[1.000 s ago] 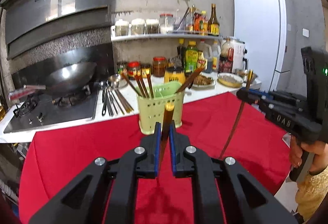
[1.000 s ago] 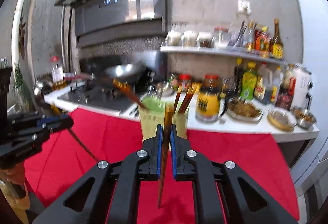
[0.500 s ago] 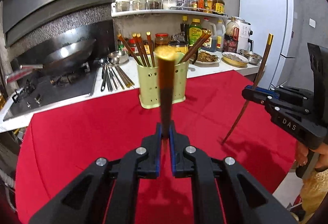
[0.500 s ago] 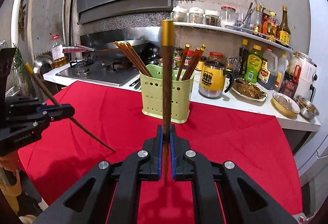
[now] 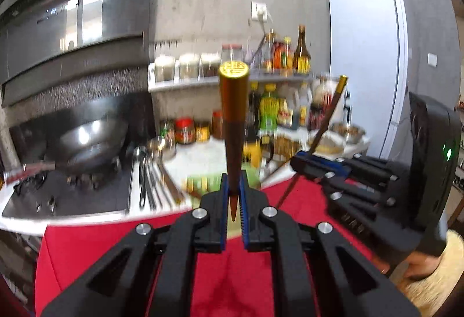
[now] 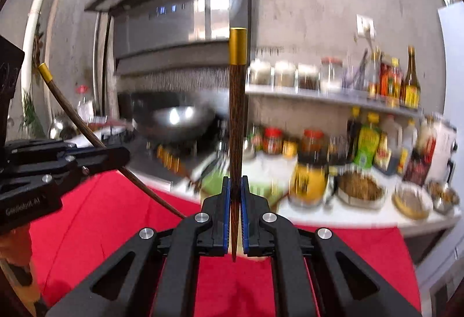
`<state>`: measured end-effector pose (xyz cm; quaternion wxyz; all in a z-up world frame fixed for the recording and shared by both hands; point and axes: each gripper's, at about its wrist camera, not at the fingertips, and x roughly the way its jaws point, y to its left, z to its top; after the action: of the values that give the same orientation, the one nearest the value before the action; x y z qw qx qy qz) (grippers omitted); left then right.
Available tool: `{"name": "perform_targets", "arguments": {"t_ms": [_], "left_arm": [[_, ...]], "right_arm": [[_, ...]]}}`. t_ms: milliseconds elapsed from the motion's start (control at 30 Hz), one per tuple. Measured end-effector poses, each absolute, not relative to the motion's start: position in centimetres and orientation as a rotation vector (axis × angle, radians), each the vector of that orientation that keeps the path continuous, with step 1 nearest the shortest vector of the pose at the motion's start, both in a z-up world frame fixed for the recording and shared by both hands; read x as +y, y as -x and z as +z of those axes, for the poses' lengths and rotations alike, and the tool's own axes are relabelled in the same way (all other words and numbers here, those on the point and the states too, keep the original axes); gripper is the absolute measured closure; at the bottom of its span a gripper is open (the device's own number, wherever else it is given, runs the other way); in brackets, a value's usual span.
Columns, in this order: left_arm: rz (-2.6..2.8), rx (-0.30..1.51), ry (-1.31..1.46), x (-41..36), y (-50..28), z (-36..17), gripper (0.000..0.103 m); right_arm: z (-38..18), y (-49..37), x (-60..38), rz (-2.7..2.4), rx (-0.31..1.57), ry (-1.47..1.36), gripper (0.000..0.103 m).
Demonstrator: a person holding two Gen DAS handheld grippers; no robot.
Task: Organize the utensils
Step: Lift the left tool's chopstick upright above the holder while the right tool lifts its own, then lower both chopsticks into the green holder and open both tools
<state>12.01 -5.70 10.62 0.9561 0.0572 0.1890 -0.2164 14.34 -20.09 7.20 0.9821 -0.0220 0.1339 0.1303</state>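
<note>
left tongs and right tongs, angled slightly downward above the red tabletop, each clamped on an upright chopstick.

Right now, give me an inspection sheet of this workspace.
Surface: red tablecloth bare where visible, white counter behind it.
Job's things: one gold-capped chopstick upright in the left claw; a second chopstick upright in the right claw; green utensil holder blurred, mostly hidden.
Clutter: loose cutlery on the counter, jars, sauce bottles, food dishes.
Grippers: both claws shut on their chopsticks.
Cables: nothing seen.
Surroundings: wok on stove, range hood, shelf, white fridge.
</note>
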Motion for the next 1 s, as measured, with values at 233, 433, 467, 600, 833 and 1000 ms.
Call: {"name": "perform_targets", "arguments": {"t_ms": [233, 433, 467, 600, 833, 1000], "left_arm": [[-0.407, 0.371, -0.133, -7.1, -17.7, 12.3, 0.096], [-0.417, 0.522, -0.16, -7.9, -23.2, 8.1, 0.096], [-0.413, 0.547, -0.16, -8.0, -24.1, 7.3, 0.096], [-0.408, 0.608, -0.151, -7.6, -25.6, 5.4, 0.096], [-0.399, 0.57, -0.111, -6.6, -24.7, 6.7, 0.096], [-0.355, 0.493, -0.106, -5.5, -21.4, 9.2, 0.059]], "right_arm": [[9.1, -19.2, -20.7, 0.214, 0.215, 0.037, 0.096], [6.4, -23.0, -20.8, 0.212, 0.308, 0.06, 0.096], [5.9, -23.4, -20.8, 0.212, 0.321, 0.062, 0.096], [4.7, -24.6, -20.8, 0.218, 0.371, 0.068, 0.094], [5.8, -23.0, -21.9, 0.184, 0.333, 0.036, 0.063], [7.6, -19.8, -22.7, 0.167, 0.299, 0.035, 0.055]]}}
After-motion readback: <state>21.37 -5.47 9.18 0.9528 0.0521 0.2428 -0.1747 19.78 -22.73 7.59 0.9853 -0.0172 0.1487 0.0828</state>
